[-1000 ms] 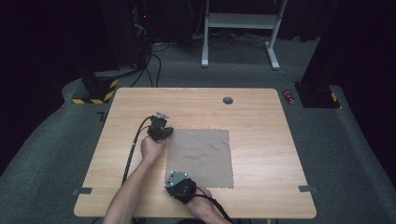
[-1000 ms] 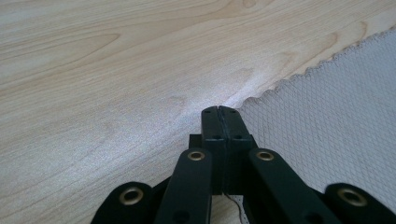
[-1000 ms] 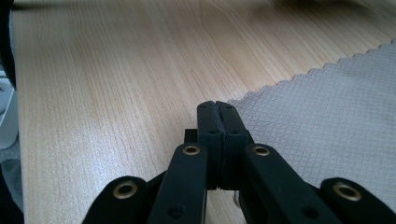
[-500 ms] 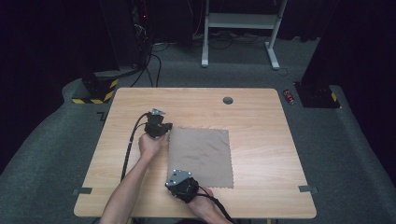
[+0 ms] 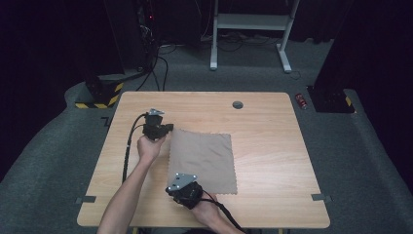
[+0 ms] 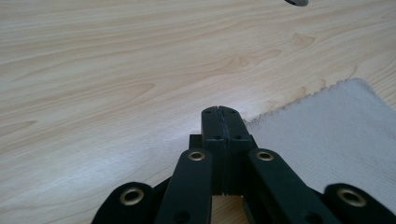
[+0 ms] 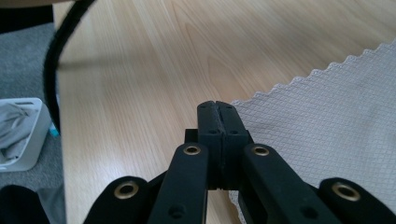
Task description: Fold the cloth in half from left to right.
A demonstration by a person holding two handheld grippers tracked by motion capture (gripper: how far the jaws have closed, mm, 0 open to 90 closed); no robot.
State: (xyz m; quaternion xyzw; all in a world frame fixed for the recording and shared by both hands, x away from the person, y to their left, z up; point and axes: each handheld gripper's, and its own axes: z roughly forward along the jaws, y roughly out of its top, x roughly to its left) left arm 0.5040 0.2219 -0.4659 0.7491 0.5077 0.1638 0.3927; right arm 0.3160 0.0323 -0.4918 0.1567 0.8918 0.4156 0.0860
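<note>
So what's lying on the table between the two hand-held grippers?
The brown cloth's left edge, flat on the table, runs from the left hand-held gripper to the right one in the high view.

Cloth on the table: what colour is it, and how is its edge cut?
The cloth is grey-beige with a fine diamond weave and a zigzag edge; the right gripper view shows it best.

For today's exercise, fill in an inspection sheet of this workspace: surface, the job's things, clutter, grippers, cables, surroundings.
Surface: wooden table, round hole near far edge.
Job's things: brown cloth lying flat, zigzag edges.
Clutter: nothing seen on the table.
Grippers: left gripper shut at the cloth's far left corner; right gripper shut at its near left corner; whether cloth is pinched cannot be told.
Cables: black cable trails from the left gripper.
Surroundings: grey carpet, white frame, red can.
</note>
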